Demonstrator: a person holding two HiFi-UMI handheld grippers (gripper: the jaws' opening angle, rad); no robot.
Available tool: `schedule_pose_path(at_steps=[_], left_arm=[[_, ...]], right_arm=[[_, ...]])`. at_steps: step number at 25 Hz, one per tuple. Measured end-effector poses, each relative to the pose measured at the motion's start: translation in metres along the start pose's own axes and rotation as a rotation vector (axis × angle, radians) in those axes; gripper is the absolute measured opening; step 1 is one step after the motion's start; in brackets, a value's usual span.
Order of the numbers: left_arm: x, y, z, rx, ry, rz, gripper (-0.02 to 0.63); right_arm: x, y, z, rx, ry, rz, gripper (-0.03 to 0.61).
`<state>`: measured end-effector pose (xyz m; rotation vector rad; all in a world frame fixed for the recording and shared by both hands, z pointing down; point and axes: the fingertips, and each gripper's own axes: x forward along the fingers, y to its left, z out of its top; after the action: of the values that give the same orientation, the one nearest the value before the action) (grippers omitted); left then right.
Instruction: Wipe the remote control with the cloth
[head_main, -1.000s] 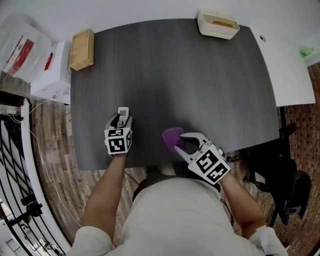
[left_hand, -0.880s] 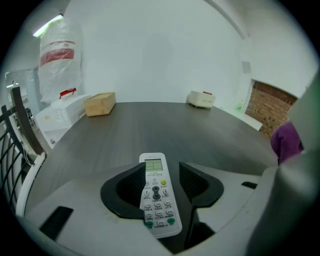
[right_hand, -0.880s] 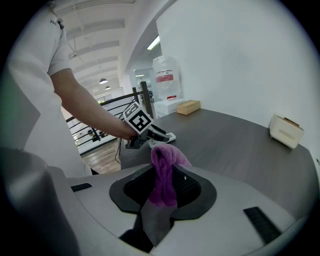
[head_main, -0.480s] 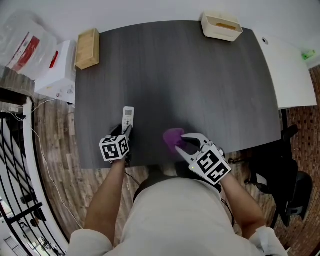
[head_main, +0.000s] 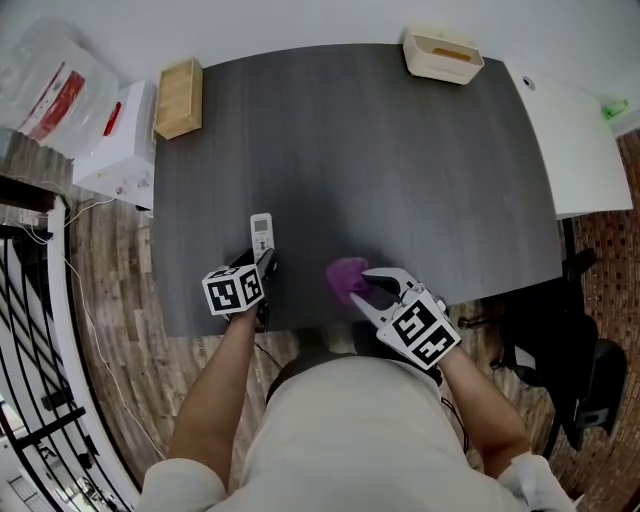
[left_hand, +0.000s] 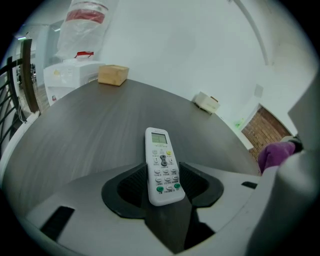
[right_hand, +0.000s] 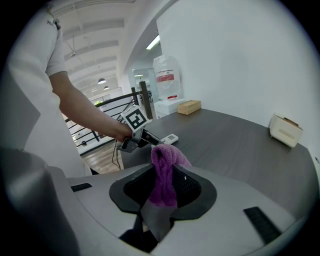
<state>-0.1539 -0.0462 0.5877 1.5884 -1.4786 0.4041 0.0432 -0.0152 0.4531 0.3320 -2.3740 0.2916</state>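
- Remote control (left_hand: 160, 167) clamped in left gripper (head_main: 260, 268), keypad upward for wiping access.
- Cloth (right_hand: 165, 172) pinched in right gripper (head_main: 362, 287), bunched ahead of jaws as pad.

Tabletop (head_main: 400, 170) open beyond remote (head_main: 260, 232); wooden box (head_main: 179, 97), cream tray (head_main: 443, 52) at far edge.

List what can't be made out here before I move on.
- remote, button labels: too small in the head view, blurred in the left gripper view.
- cloth, lower end: hidden between the jaws of the right gripper, right gripper view.
- tray, contents: too small, head view.
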Motion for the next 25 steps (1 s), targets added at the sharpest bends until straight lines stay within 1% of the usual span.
schedule_pose_path(at_steps=[7, 13, 16, 19, 22, 25], left_arm=[[-0.001, -0.003, 0.000, -0.021, 0.000, -0.034, 0.204], [-0.012, -0.005, -0.005, 0.012, -0.002, -0.079, 0.204], [-0.022, -0.002, -0.006, 0.006, -0.019, -0.105, 0.204], [-0.035, 0.002, -0.003, -0.005, -0.055, -0.138, 0.204], [-0.050, 0.003, 0.008, -0.029, -0.117, -0.184, 0.204], [-0.066, -0.009, 0.018, -0.048, -0.182, -0.284, 0.204]], right_arm=[[-0.001, -0.003, -0.001, 0.034, -0.010, -0.034, 0.107], [-0.006, -0.014, 0.007, 0.140, -0.062, -0.071, 0.109], [-0.006, -0.017, 0.010, 0.172, -0.073, -0.091, 0.109], [-0.004, -0.020, 0.016, 0.199, -0.085, -0.116, 0.109], [0.000, -0.026, 0.026, 0.232, -0.111, -0.141, 0.109], [0.001, -0.031, 0.033, 0.264, -0.131, -0.168, 0.109]])
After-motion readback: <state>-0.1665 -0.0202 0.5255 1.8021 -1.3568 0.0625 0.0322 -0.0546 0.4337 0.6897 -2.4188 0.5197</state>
